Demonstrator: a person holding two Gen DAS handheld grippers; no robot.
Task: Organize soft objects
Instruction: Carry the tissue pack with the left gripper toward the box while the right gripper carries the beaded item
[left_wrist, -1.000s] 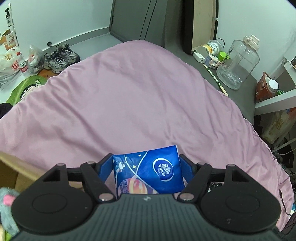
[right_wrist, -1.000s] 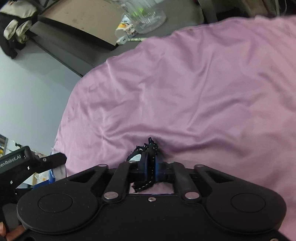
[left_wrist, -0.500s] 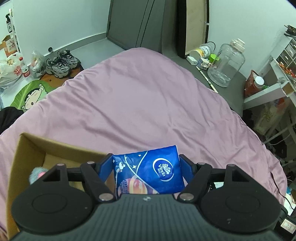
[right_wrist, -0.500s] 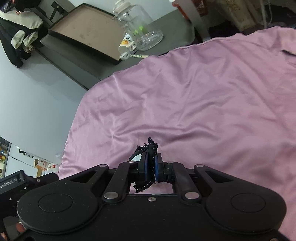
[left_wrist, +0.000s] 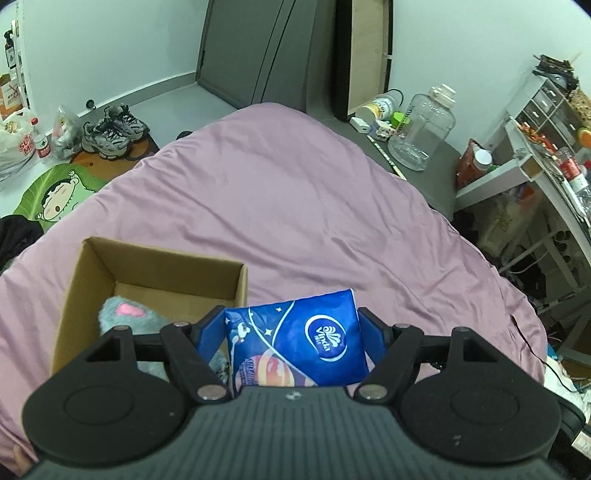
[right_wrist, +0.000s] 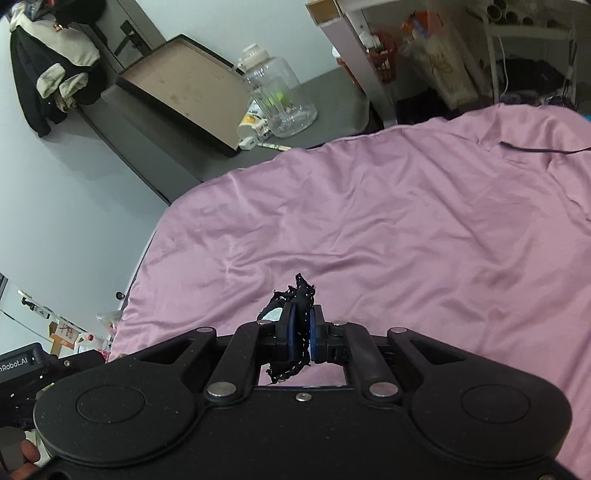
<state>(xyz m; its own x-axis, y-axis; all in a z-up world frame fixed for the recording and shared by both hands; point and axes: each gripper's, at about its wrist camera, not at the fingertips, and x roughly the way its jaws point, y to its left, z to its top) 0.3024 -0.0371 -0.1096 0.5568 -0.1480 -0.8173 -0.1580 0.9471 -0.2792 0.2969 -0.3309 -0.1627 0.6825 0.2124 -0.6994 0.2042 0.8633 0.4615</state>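
Plush toy inside cardboard box

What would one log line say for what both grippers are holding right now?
left gripper: shut on blue tissue pack | right gripper: shut on black lacy item | cardboard box: holds grey plush toy

In my left gripper sits a tissue pack in glossy printed plastic film, lightly creased. Left of it I see a box of matt brown cardboard, and inside it a plush toy of shaggy grey fur with a smooth pink patch. My right gripper, matt black plastic with blue pads, pinches a black lacy cloth, rough and open-woven. Beneath both tools lies a sheet of soft pink fabric, faintly sheeny and wrinkled. Ahead of the right tool stands a jar of clear, shiny plastic.
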